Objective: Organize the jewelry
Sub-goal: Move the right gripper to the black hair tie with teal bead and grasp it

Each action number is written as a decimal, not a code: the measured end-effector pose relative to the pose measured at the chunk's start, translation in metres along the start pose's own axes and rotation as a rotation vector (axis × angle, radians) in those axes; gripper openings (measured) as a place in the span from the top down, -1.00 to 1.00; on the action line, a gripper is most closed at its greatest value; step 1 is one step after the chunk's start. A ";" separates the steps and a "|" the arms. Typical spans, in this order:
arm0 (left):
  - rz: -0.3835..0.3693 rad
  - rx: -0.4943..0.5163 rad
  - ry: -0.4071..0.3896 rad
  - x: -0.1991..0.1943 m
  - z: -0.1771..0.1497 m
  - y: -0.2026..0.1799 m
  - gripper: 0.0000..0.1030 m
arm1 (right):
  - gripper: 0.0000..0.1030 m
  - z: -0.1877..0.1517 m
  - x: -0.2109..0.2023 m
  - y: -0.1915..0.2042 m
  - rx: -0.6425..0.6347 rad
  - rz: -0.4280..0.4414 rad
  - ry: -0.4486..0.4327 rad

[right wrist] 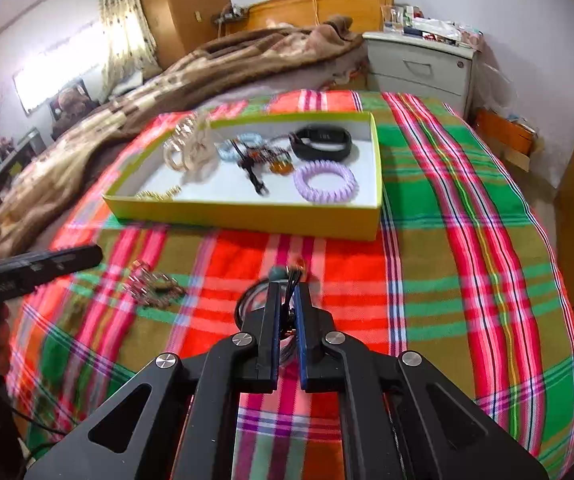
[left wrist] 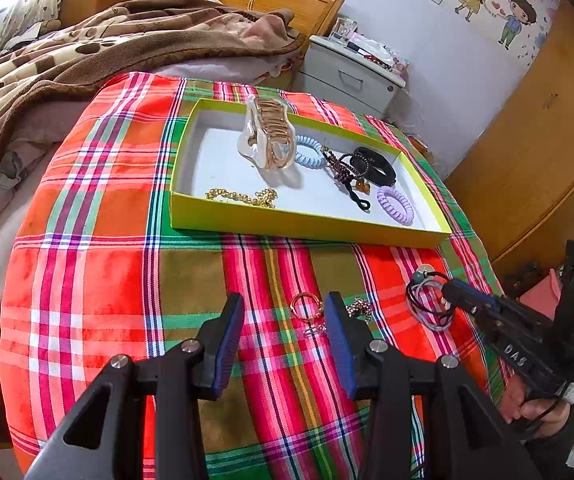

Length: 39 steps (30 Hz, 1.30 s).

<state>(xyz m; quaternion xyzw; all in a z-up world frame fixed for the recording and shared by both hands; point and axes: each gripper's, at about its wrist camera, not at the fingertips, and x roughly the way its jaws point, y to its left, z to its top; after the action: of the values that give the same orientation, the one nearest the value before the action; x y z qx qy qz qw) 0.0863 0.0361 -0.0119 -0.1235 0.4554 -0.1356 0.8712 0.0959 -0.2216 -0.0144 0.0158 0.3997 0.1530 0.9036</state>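
A yellow-green tray [left wrist: 295,226] [right wrist: 247,216] on the plaid cloth holds a clear hair claw [left wrist: 265,136], blue coil tie [left wrist: 307,152], purple coil tie [left wrist: 395,205] [right wrist: 325,181], black band [left wrist: 375,164] [right wrist: 321,143], dark bead bracelet [left wrist: 341,166] and gold chain [left wrist: 243,197]. My left gripper [left wrist: 283,308] is open above the cloth, a gold ring [left wrist: 306,307] and a small chain [left wrist: 359,307] just ahead of it. My right gripper [right wrist: 287,288] [left wrist: 449,292] is shut on a bundle of thin hair ties [left wrist: 427,304] [right wrist: 283,276] in front of the tray.
The plaid cloth [left wrist: 107,280] covers a raised surface beside a bed with a brown blanket [left wrist: 87,52]. A white nightstand [left wrist: 351,76] and a wooden wardrobe [left wrist: 535,152] stand behind. Loose jewelry [right wrist: 151,282] lies left of the right gripper.
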 end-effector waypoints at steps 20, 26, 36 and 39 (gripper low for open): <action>-0.045 0.079 0.023 0.001 -0.005 -0.034 0.16 | 0.88 0.004 0.002 -0.056 0.330 0.395 -0.009; -0.066 0.116 0.051 0.008 -0.010 -0.050 0.16 | 0.85 0.001 0.018 -0.055 0.305 0.347 0.077; -0.063 0.133 0.056 0.012 -0.009 -0.059 0.16 | 0.68 0.007 -0.010 -0.018 -0.035 0.058 0.004; -0.063 0.140 0.066 0.015 -0.010 -0.063 0.16 | 0.68 0.014 0.009 -0.023 -0.028 0.076 0.070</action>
<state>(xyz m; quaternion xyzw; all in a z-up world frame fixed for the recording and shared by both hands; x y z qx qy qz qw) 0.0790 -0.0286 -0.0077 -0.0718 0.4692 -0.1985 0.8575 0.1179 -0.2400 -0.0147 0.0131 0.4279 0.1935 0.8828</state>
